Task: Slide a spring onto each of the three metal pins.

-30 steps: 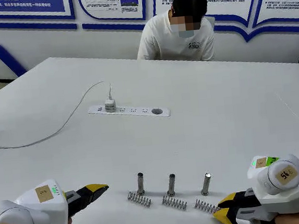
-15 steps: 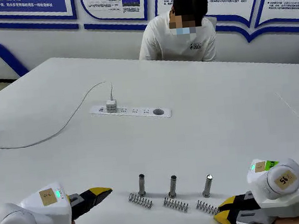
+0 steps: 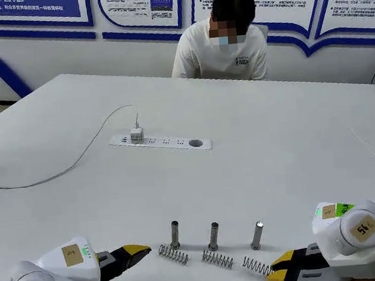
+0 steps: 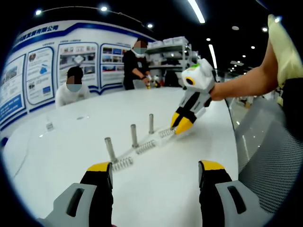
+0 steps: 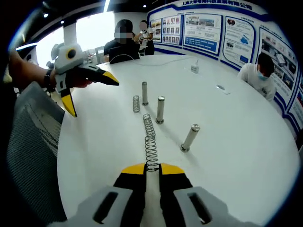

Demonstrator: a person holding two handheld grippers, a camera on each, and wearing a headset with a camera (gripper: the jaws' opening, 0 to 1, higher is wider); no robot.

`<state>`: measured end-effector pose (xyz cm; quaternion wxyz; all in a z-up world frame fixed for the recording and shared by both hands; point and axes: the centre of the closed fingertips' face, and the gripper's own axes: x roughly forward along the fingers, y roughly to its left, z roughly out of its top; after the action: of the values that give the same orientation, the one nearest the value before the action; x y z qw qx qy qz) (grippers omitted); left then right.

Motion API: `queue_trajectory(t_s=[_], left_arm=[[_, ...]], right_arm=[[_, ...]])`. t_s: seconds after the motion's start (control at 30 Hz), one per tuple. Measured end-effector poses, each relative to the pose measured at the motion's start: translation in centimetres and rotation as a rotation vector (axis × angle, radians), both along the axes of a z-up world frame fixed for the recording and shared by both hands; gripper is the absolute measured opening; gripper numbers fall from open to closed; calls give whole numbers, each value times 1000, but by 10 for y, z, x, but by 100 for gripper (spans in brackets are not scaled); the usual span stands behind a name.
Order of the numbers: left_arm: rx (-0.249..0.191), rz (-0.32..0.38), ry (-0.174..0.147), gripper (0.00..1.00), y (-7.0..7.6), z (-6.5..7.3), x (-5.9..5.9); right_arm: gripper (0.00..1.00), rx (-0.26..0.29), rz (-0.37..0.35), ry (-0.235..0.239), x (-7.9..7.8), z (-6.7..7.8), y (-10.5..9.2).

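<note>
Three pins point(image 3: 213, 235) upright in row on table point(image 3: 273, 146), one spring flat before each; layout unchanged. Since earlier frame, left gripper point(image 4: 155, 166) closer to left spring point(image 3: 173, 253). Its lower jaw cut off in head view. Near end of right spring point(image 5: 149, 139) sits between right gripper point(image 5: 151, 169) jaws, nearly closed on it. Left jaws wide apart, empty. Both grippers low, tips inward.

L gripper point(image 4: 154, 166) has moved in twd leftmost spring point(image 3: 174, 253), tip now nearer it.

left claw point(image 4: 155, 166) gapes — right claw point(image 4: 181, 125) seemingly touching the far spring point(image 4: 166, 133).
</note>
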<state>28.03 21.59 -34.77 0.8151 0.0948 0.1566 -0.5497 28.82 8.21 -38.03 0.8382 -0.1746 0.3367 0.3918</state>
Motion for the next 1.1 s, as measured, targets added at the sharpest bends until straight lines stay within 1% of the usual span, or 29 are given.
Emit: queue_trajectory(t_s=[0.13,0.23,0.43,0.53,0.6,0.7,0.83,1.1], left_arm=[[0,-18,-3,72,-5,0,-1],[-4,-34,-1,69,-9,0,-3],[5,-67,-14,64,-18,2,-4],[-2,-84,-14,60,-21,3,-6],[6,-97,-23,57,-24,1,-6],[13,-112,-25,54,-28,-1,-8],[16,-138,-38,51,-35,1,-12],[30,-198,-77,39,-43,1,-21]], right_arm=[[11,11,36,-4,-3,9,12],[11,16,74,5,-7,14,23],[11,19,131,8,-10,19,40],[11,16,167,11,-15,22,48],[11,13,193,10,-18,25,54],[11,8,227,10,-22,29,61],[11,3,268,12,-27,31,68],[11,-16,326,20,-36,32,76]])
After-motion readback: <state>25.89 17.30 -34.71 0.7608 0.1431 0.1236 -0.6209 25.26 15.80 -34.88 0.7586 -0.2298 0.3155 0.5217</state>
